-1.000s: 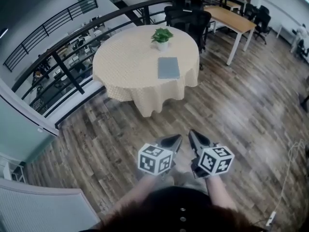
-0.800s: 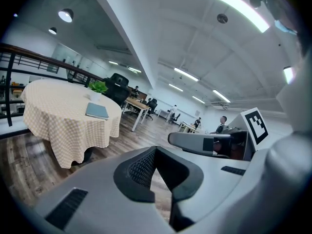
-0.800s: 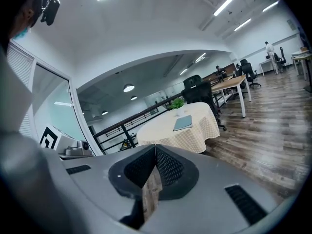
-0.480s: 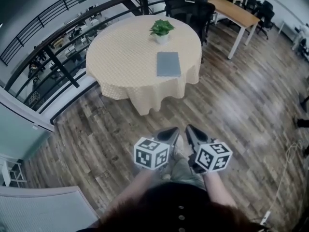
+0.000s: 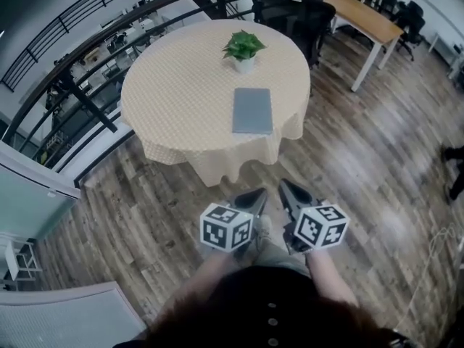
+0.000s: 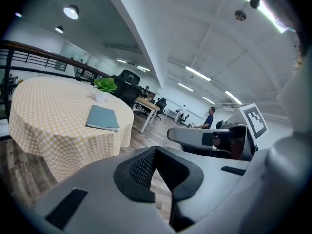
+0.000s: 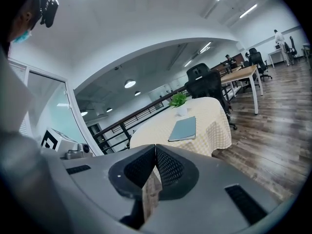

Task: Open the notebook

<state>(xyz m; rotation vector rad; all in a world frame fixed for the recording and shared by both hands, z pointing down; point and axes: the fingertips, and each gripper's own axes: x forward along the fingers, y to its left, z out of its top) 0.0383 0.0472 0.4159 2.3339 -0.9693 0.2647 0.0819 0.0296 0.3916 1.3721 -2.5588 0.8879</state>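
Observation:
A grey-blue notebook (image 5: pixel 252 110) lies shut and flat on the near side of a round table (image 5: pixel 174 85) with a yellow checked cloth. The same notebook (image 6: pixel 103 118) shows in the left gripper view, and the notebook (image 7: pixel 184 128) in the right gripper view too. My left gripper (image 5: pixel 256 196) and right gripper (image 5: pixel 286 188) hang side by side over the wooden floor, well short of the table. Both are shut with nothing between their jaws, and they point toward the table.
A small potted plant (image 5: pixel 243 50) stands on the table behind the notebook. Black office chairs (image 5: pixel 290 9) and a wooden desk (image 5: pixel 366 17) stand beyond the table. A black railing (image 5: pixel 72 85) runs along the left. People stand in the far background.
The table and notebook have come nearer and larger in the head view. Both grippers stay shut and side by side, carried forward toward the table.

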